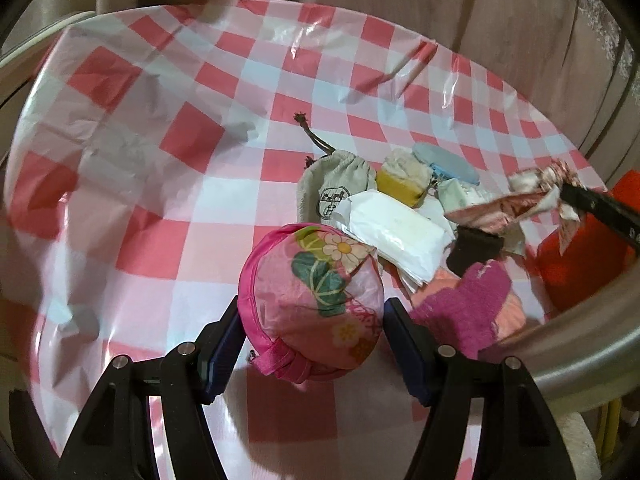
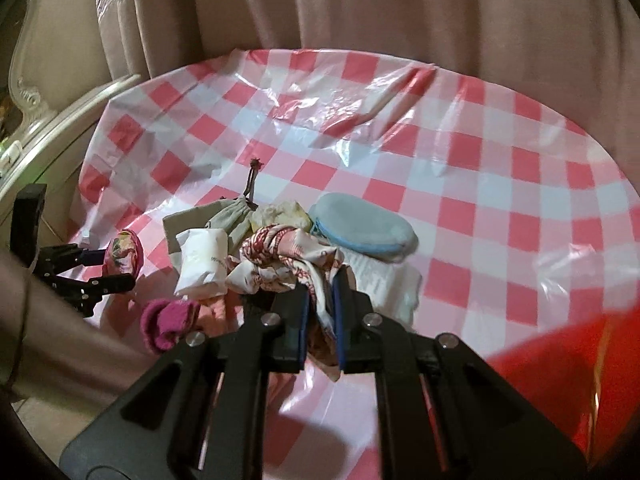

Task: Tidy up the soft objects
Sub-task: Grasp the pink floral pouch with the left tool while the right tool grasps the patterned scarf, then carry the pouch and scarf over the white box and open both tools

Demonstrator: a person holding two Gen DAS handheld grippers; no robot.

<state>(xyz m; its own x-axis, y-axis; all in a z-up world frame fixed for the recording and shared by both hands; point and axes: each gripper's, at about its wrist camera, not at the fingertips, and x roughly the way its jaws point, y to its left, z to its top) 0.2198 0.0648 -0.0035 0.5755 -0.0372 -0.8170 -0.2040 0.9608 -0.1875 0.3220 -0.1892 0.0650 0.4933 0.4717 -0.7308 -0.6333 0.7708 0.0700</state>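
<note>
Soft objects [image 1: 404, 216] | heaped on desk [image 1: 152, 184] between your tongs, mostly unsorted | left tongs [image 1: 310, 314] clamp the floral pouch [image 1: 310, 296] | right tongs [image 2: 322, 314] pinched tight on the patterned scarf [image 2: 280, 260] | red bin [image 2: 560, 360] beside right tongs.

The red container [image 2: 560, 364] is cut off by the right edge in both views. The scarf [image 2: 280, 264] hides part of the pile beneath. The pouch's [image 1: 320, 192] printed logo is half covered.

A home room, shown by a round table under a pink-checked plastic tablecloth [image 1: 132, 208], beige curtains [image 2: 400, 12] behind, carved cream furniture [image 2: 32, 92] beside
</note>
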